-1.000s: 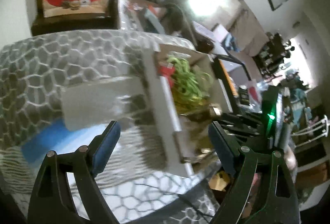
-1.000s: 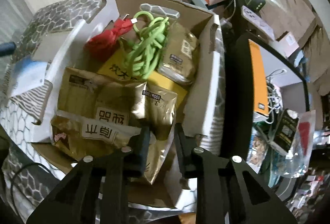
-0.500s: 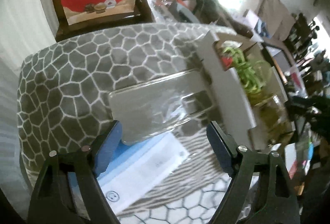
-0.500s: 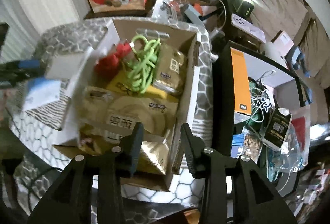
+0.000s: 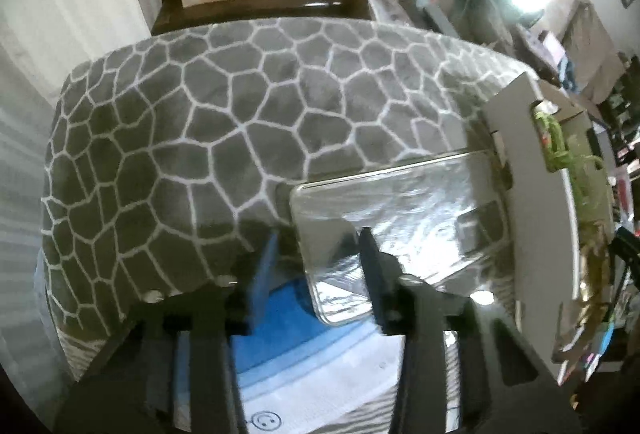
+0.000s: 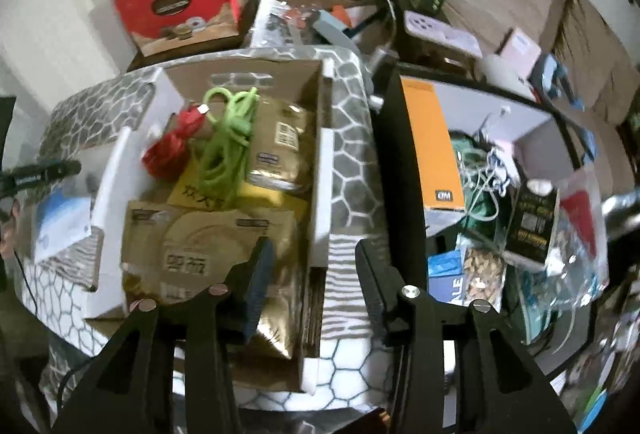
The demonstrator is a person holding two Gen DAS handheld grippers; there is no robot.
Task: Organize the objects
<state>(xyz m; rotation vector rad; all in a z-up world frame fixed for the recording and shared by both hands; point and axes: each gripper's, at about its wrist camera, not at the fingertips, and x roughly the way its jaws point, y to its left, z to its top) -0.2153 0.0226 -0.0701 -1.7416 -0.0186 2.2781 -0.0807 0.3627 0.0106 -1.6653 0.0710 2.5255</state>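
Straddling the near corner of a silvery pouch [image 5: 400, 230] lying beside the cardboard box [image 5: 532, 194], the left gripper [image 5: 320, 270] is hovering part-open, seemingly to grip it, while the right gripper [image 6: 312, 274] is hanging open and empty over the box's near edge.

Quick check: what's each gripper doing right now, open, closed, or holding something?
Left gripper: open, fingers straddling the corner of the silver pouch, not clamped.
Right gripper: open, holding nothing, above the cardboard box.

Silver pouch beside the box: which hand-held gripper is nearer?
Left. The left hand-held gripper straddles the silver pouch's near corner; the right hand-held gripper hangs over the box.
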